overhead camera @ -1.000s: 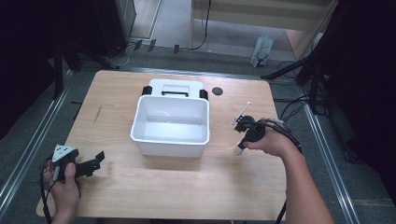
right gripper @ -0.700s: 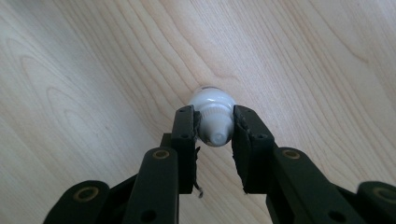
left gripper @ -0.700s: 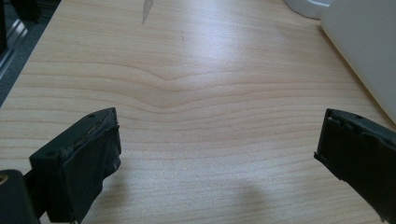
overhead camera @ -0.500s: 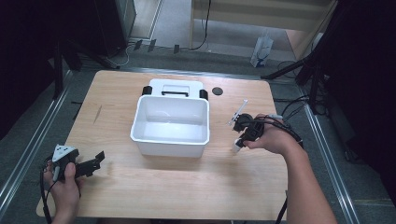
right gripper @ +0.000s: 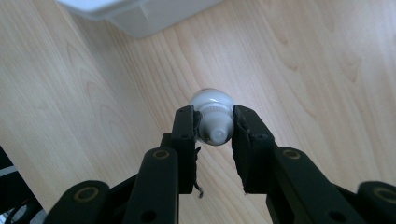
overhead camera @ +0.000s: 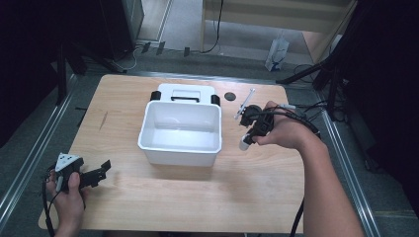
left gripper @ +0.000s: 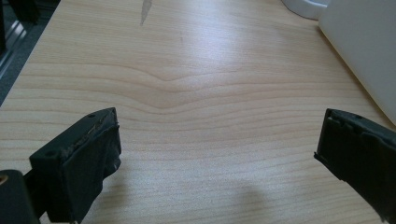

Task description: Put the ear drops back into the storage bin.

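A light wooden table point(overhead camera: 197, 207) carries a white rectangular plastic bin point(overhead camera: 180, 132) at centre. At the bin's three o'clock, the right gripper point(right gripper: 214, 125) is clamped on a small white plastic tube point(right gripper: 213, 116), which sits between its jaws above the wood. At seven o'clock, the left gripper point(left gripper: 217, 156) gapes wide, holding nothing.

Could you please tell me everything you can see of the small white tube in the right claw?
The tube is small, white and looks like plastic, with a ribbed collar and a narrow round cap facing the right gripper camera. The right claw is shut on it near the cap end, one black jaw on each side. In the high view the tube sticks out below the hand, over the wooden table, right of the white bin. Whether it touches the table cannot be told.
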`<action>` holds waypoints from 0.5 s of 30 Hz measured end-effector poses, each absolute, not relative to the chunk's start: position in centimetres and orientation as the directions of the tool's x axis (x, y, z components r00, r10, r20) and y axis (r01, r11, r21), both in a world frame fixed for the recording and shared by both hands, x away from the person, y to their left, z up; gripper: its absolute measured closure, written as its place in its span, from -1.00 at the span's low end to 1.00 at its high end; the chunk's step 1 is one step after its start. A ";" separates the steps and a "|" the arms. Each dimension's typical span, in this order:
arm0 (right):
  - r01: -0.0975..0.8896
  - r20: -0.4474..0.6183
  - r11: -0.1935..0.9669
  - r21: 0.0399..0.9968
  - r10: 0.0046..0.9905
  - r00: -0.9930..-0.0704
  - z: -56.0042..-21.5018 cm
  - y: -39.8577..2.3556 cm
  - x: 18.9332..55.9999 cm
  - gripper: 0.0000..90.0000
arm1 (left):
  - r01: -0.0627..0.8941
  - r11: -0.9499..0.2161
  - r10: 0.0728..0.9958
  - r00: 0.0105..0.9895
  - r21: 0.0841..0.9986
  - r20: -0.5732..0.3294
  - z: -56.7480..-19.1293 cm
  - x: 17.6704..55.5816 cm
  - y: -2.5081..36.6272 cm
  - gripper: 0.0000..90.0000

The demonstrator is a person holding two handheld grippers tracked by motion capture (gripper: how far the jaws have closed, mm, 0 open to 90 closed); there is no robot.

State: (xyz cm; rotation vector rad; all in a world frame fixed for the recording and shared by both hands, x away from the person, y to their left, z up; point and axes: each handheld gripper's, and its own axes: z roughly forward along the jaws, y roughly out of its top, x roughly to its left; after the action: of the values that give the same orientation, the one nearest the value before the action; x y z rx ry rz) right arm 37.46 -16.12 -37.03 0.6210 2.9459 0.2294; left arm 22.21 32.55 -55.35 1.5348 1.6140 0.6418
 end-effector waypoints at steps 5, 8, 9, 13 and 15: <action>0.371 -0.094 0.912 0.176 0.391 -0.916 -35.2 -15.1 37.7 0.60 | 0.569 0.136 0.977 0.058 0.811 -0.205 -55.3 22.2 32.6 -0.99; 0.358 -0.102 0.917 0.178 0.379 -0.920 -34.2 -14.5 37.8 0.60 | 0.569 0.134 0.977 0.060 0.811 -0.203 -55.3 22.2 32.6 -0.99; 0.357 -0.102 0.916 0.181 0.378 -0.920 -33.9 -14.3 37.9 0.60 | 0.566 0.134 0.977 0.061 0.813 -0.204 -55.3 22.2 32.5 -0.99; 0.335 -0.106 0.924 0.185 0.357 -0.928 -32.7 -13.2 38.0 0.60 | 0.564 0.134 0.977 0.061 0.815 -0.202 -55.3 22.2 32.5 -0.99; 0.324 -0.107 0.927 0.189 0.347 -0.932 -32.3 -12.7 38.1 0.60 | 0.564 0.134 0.977 0.061 0.815 -0.202 -55.3 22.2 32.5 -0.99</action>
State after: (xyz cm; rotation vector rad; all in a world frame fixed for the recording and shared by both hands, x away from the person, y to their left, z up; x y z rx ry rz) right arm 38.06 -12.73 -32.31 0.5156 2.9471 0.2533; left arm 22.16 32.53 -55.31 1.5314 1.6053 0.6467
